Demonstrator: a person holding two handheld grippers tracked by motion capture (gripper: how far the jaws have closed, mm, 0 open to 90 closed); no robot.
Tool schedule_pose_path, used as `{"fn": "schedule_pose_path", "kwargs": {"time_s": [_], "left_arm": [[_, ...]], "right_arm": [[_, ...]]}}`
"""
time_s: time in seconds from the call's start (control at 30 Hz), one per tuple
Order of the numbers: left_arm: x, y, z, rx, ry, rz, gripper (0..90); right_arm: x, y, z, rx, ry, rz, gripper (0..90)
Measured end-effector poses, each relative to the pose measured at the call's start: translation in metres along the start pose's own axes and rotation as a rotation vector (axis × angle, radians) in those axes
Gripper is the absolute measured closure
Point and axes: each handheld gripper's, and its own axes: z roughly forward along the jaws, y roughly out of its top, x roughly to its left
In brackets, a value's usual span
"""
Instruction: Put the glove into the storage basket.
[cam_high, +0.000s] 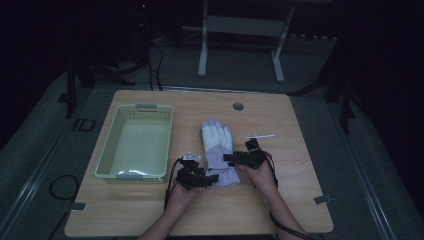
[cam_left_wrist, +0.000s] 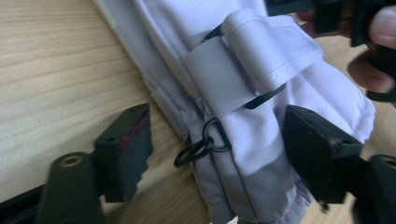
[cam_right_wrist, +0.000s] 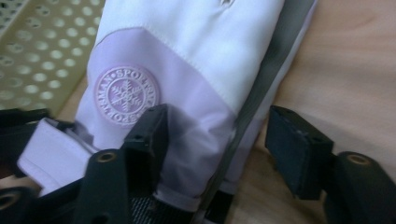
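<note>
The padded ski glove lies flat mid-table, fingers pointing far, cuff near, just right of the pale green basket. It looks soft, light and floppy, so the thick cuff with its wrist strap seems the best hold. The left gripper and right gripper each straddle a cuff edge, jaws apart, not yet pinching.

The glove is white at the fingers and pale lilac toward the cuff, with a grey stripe down one side. A round lilac badge on it carries a snowflake ringed by raised letters. Beside the glove, the basket is pale green, dotted with small holes. The table is light wood grain. Both grippers are black.
</note>
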Motion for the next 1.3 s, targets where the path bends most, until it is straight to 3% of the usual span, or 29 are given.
{"fn": "schedule_pose_path", "kwargs": {"time_s": [0.1,0.2,0.27,0.33,0.43,0.7,0.9,1.3], "left_arm": [[0.001,0.003,0.001,0.028,-0.015,0.022,37.3],[0.002,0.004,0.001,0.043,-0.021,0.02,47.7],[0.0,0.005,-0.001,0.044,-0.021,0.019,56.5],[-0.005,0.006,-0.002,0.049,0.0,0.043,65.0],[-0.007,0.009,-0.004,0.064,0.011,0.042,69.5],[-0.012,0.015,-0.01,0.083,0.013,0.056,72.6],[-0.016,0.021,-0.021,0.074,0.01,0.072,73.1],[-0.027,0.045,-0.058,0.044,0.019,0.123,73.1]], "right_arm": [[-0.006,-0.001,0.003,0.029,0.06,0.05,47.3],[-0.007,-0.001,0.005,0.051,0.09,0.079,55.7],[-0.005,-0.001,0.007,0.054,0.087,0.085,63.2],[-0.002,-0.001,0.006,0.051,0.072,0.084,71.7],[0.009,0.0,0.004,0.04,0.013,0.026,76.6],[0.033,0.003,-0.004,0.021,-0.105,-0.098,78.2],[0.04,0.006,-0.012,-0.005,-0.102,-0.115,78.5],[0.076,0.03,-0.039,-0.07,-0.137,-0.178,78.5]]}}
